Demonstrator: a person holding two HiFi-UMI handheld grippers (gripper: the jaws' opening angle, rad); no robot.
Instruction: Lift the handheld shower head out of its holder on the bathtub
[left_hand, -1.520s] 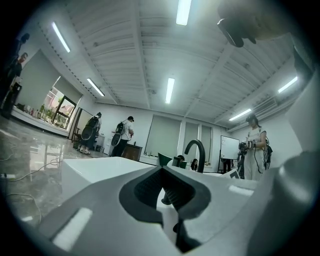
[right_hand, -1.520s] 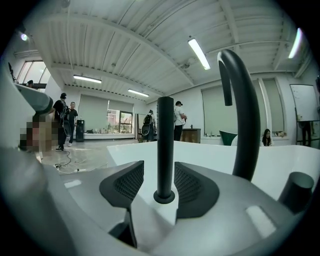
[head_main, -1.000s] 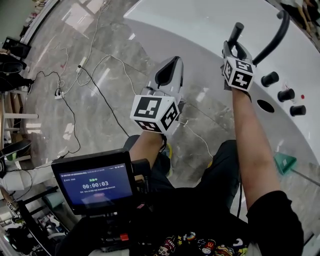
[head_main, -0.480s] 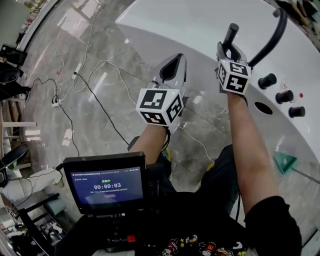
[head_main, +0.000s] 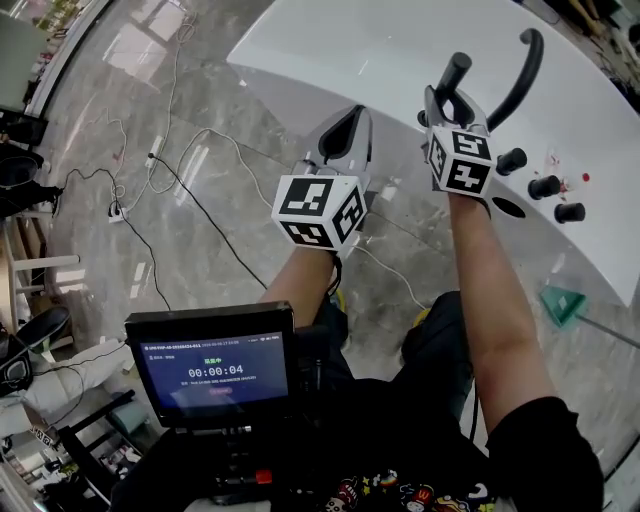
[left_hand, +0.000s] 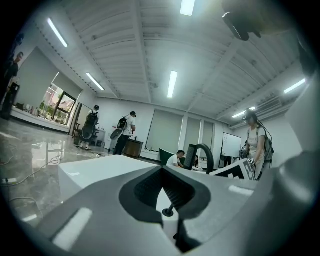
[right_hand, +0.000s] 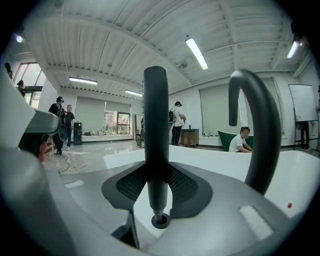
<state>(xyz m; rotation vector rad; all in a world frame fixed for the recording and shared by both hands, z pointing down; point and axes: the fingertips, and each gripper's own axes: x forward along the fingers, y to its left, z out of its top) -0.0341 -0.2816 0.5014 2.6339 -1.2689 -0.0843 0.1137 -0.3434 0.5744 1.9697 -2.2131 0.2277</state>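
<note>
Because the slim black handheld shower head (head_main: 453, 72) has to leave its socket straight upward, the right gripper (head_main: 452, 100) takes it from the side, jaws clamped on the round handle partway along. In the right gripper view the rod stands upright between the ribbed pads, its top rising well above them. That crosswise hold looks chosen to stop the smooth rod sliding down and to keep it in line with the dark oval holder (head_main: 508, 207) in the glossy white bathtub rim (head_main: 350, 50). In the head view the holder lies open at about 4 o'clock from the gripper, and by my reading the handle is already clear of it, held above the rim. The arched black spout (head_main: 515, 70) stands at 2 o'clock, just beside the handle but apart from it, so any further lift should stay vertical to avoid knocking it. Three black knobs (head_main: 545, 186) sit in a row at 3 to 4 o'clock. The left gripper (head_main: 352, 112) hangs at 9 o'clock over the grey marble floor (head_main: 200, 220), jaw tips together with nothing between them, apparently kept aside because one hand suffices.
</note>
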